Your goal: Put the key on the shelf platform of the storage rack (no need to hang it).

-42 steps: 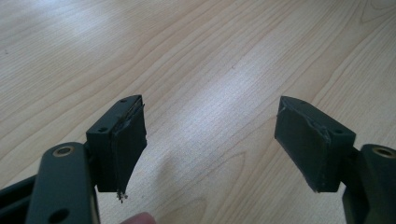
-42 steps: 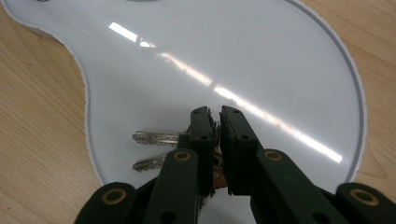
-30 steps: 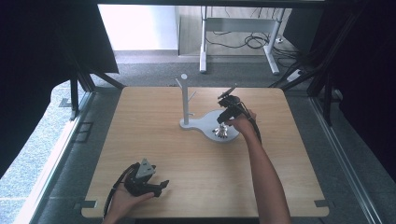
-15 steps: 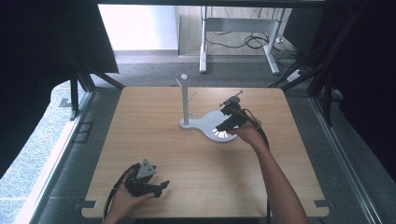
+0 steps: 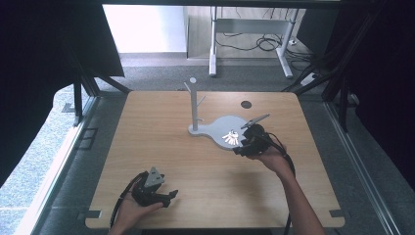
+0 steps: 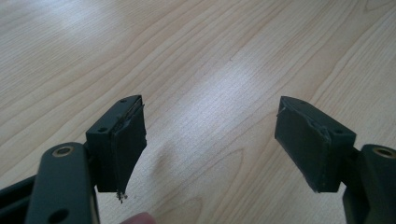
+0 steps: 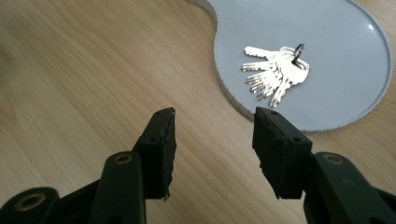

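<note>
A recording lab: a bare wooden table (image 5: pixel 195 161) stands boxed in by black curtains (image 5: pixel 44 54), with desk legs (image 5: pixel 213 44) and loose cables (image 5: pixel 254 43) behind it.

Bare tabletop (image 5: pixel 161 127) lies open across the left half and along the near edge, giving free passage. The upright pronged stand (image 5: pixel 194 105) rises near the centre and blocks level sweeps there; its flat grey base (image 5: pixel 220 128), low-rimmed, carries a bunch of keys (image 5: pixel 231 137). A small dark disc (image 5: pixel 246 104) lies beyond it.
</note>
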### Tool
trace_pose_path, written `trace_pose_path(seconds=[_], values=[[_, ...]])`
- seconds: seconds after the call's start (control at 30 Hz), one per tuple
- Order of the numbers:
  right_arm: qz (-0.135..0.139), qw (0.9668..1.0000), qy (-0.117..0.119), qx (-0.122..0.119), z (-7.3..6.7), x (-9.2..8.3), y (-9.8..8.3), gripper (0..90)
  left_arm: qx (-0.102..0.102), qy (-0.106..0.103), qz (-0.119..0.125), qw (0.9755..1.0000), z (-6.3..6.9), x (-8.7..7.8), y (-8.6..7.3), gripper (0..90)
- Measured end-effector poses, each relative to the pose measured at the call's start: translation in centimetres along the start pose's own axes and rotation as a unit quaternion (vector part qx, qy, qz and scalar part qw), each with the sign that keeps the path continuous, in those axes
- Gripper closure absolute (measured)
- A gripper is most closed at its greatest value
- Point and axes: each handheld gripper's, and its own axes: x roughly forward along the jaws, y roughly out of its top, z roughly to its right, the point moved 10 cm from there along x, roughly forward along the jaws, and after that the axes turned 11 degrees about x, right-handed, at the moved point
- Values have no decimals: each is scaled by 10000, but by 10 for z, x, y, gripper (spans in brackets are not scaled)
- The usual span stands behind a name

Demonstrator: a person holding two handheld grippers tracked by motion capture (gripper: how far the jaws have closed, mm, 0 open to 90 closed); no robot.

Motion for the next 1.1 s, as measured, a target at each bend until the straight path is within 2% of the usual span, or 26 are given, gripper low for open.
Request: trace_pose_path(seconds=[0.13,0.57,0.67,0.73,0.97,1.1], values=[[140,9999,13,8,-2,-6,-15,497,4,17,-12,10000,-1,0,0,250],[358,9993,97,27,-10,-15,-79,495,-25,73,-12,10000,-3,-1,-1,250],[391,9992,100,28,-11,-17,-92,495,-21,74,-25,10000,-3,-1,-1,250],[264,9996,84,6,-10,-17,-101,495,-8,71,-29,10000,-2,0,-1,250],[209,9997,51,134,-5,-13,-117,495,17,51,-31,10000,-1,0,0,250],[286,9994,30,177,-4,-15,-118,494,5,52,-12,10000,-1,-1,0,250]])
